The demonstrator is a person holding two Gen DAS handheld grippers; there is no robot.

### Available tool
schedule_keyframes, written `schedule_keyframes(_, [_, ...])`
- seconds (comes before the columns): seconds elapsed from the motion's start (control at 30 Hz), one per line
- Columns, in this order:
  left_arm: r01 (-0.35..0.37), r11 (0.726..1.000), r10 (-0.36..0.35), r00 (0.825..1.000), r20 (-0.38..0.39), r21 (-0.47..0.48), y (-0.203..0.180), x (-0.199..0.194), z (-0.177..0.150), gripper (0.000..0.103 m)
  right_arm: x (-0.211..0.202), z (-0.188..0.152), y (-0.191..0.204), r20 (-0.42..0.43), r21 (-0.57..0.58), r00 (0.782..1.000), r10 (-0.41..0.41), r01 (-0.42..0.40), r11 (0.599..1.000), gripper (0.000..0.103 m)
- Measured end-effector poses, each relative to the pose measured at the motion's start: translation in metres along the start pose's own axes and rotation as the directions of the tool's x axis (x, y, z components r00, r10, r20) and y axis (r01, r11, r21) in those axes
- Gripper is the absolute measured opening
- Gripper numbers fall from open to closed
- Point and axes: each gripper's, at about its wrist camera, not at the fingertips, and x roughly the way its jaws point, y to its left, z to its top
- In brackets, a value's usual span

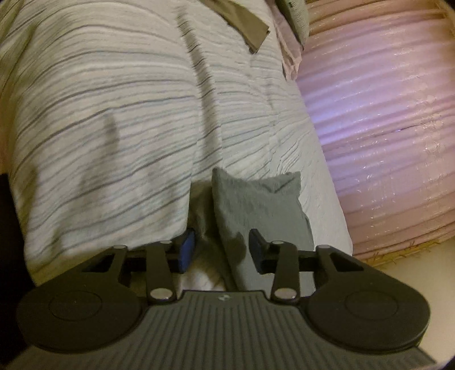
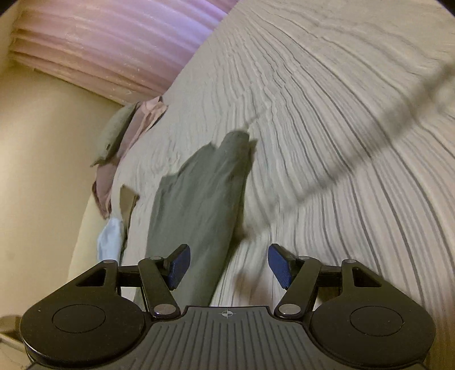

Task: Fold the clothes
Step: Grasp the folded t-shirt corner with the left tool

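Left gripper (image 1: 221, 250): held low over the bed, pointing forward and down along the striped cover; jaws apart, clamping nothing.
Left pads: blue pad (image 1: 187, 252) on the left side, dark pad on the right; grey cloth lying between and beyond them, contact with either pad impossible to tell.
Grey garment, left view (image 1: 256, 205): small folded grey piece lying on the bedspread just ahead of the fingers, 2 upper corners pointing away, right edge near the side of the bed.
Right gripper (image 2: 227, 264): tilted down toward the bed from above; jaws wide apart, empty.
Right pads (image 2: 280, 266): 2 blue pads angled outward, the left one over the near end of a grey-green cloth.
Grey-green garment, right view (image 2: 199, 205): long, loosely folded, stretching away from the left finger across the bedspread; blurred.
Bedspread (image 1: 99, 99): pale with thin dark stripes, rumpled, filling most of both views.
Other clothes: light blue piece (image 2: 109, 242) and pink piece (image 2: 133, 128) at the bed's left edge in the right view; olive-brown piece (image 1: 241, 22) far up in the left view.
Pink ribbed surface (image 1: 384, 128): beside the bed, beyond its edge.
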Motion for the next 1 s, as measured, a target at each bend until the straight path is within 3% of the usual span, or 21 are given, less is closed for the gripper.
schedule_keyframes(0.03, [-0.003, 1.0, 0.003, 1.0, -0.002, 0.01, 0.0, 0.002, 0.001, 0.017, 0.012, 0.01, -0.003, -0.01, 0.009, 1.0, 0.003, -0.003, 1.0, 0.064])
schedule_keyframes(0.2, [0.014, 0.999, -0.013, 1.0, -0.022, 0.03, 0.001, 0.008, 0.007, 0.006, 0.062, 0.041, -0.008, -0.081, 0.041, 0.994, 0.067, -0.064, 0.997, 0.063])
schedule_keyframes(0.23, [0.017, 0.999, -0.016, 1.0, -0.027, 0.032, 0.001, 0.008, 0.009, 0.006, 0.066, 0.043, -0.007, -0.089, 0.04, 0.993, 0.074, -0.071, 0.997, 0.055])
schedule_keyframes(0.27, [0.023, 0.999, -0.021, 0.999, -0.039, 0.033, 0.001, 0.008, 0.012, 0.005, 0.069, 0.044, -0.006, -0.097, 0.04, 0.992, 0.081, -0.078, 0.996, 0.012])
schedule_keyframes(0.3, [0.03, 0.999, -0.028, 0.998, -0.055, 0.034, 0.001, 0.008, 0.016, 0.004, 0.069, 0.043, -0.005, -0.097, 0.042, 0.992, 0.081, -0.077, 0.996, 0.008])
schedule_keyframes(0.5, [0.08, 0.996, -0.074, 0.989, -0.132, 0.047, -0.003, 0.002, 0.053, 0.003, 0.039, 0.012, 0.008, -0.074, 0.118, 0.996, 0.052, -0.043, 0.992, 0.006])
schedule_keyframes(0.63, [0.091, 0.989, -0.075, 0.988, -0.138, 0.113, -0.009, 0.001, 0.082, 0.003, 0.021, -0.011, 0.031, -0.101, 0.048, 0.995, -0.015, 0.02, 0.999, 0.007])
schedule_keyframes(0.67, [0.094, 0.989, -0.076, 0.985, -0.152, 0.118, -0.009, 0.004, 0.084, 0.003, 0.02, -0.013, 0.035, -0.107, -0.002, 0.993, -0.046, 0.046, 0.999, 0.015])
schedule_keyframes(0.7, [0.095, 0.987, -0.074, 0.984, -0.164, 0.126, -0.01, 0.006, 0.085, 0.003, 0.021, -0.012, 0.038, -0.118, -0.076, 0.99, -0.084, 0.075, 0.994, 0.031])
schedule_keyframes(0.73, [0.084, 0.987, -0.061, 0.984, -0.165, 0.137, -0.01, 0.007, 0.083, 0.004, 0.021, -0.008, 0.04, -0.134, -0.138, 0.983, -0.129, 0.11, 0.984, 0.07])
schedule_keyframes(0.77, [0.07, 0.987, -0.047, 0.986, -0.158, 0.147, -0.009, 0.007, 0.08, 0.005, 0.019, -0.003, 0.043, -0.137, -0.201, 0.977, -0.164, 0.135, 0.97, 0.081])
schedule_keyframes(0.93, [0.073, 0.993, -0.061, 0.989, -0.135, 0.088, 0.006, 0.004, 0.063, 0.022, 0.001, 0.046, 0.063, -0.116, -0.461, 0.985, -0.131, 0.064, 0.885, 0.081])
schedule_keyframes(1.0, [0.08, 0.995, -0.071, 0.99, -0.125, 0.064, 0.008, 0.005, 0.054, 0.027, 0.011, 0.077, 0.064, -0.151, -0.508, 0.986, -0.066, -0.02, 0.861, 0.081])
